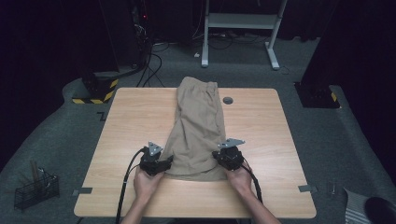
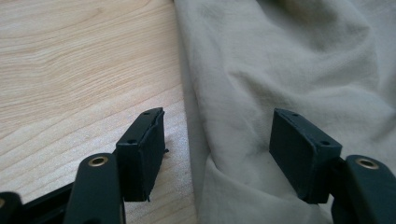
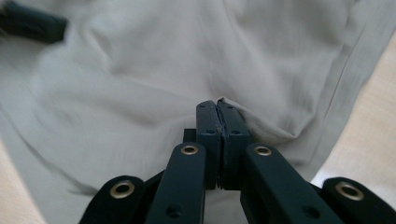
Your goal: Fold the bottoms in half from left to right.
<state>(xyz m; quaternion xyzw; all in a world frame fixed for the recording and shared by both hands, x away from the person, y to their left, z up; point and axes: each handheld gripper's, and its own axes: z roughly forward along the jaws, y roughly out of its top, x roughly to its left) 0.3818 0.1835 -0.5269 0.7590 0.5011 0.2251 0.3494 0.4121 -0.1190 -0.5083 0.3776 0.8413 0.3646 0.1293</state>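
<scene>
your right gripper has its jaws pinched tight on a fold at the near right hem of the khaki cotton shorts lying mid-table on the light wooden table, while your left gripper sits spread wide over the near left edge.

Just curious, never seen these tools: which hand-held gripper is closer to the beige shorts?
Right. The right hand-held gripper is pinched on the shorts; the left hand-held gripper is open, straddling their edge.

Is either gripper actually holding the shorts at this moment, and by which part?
The right gripper is shut on a fold of the khaki shorts near their hem edge. The left gripper stands open astride the opposite edge, gripping nothing.
</scene>
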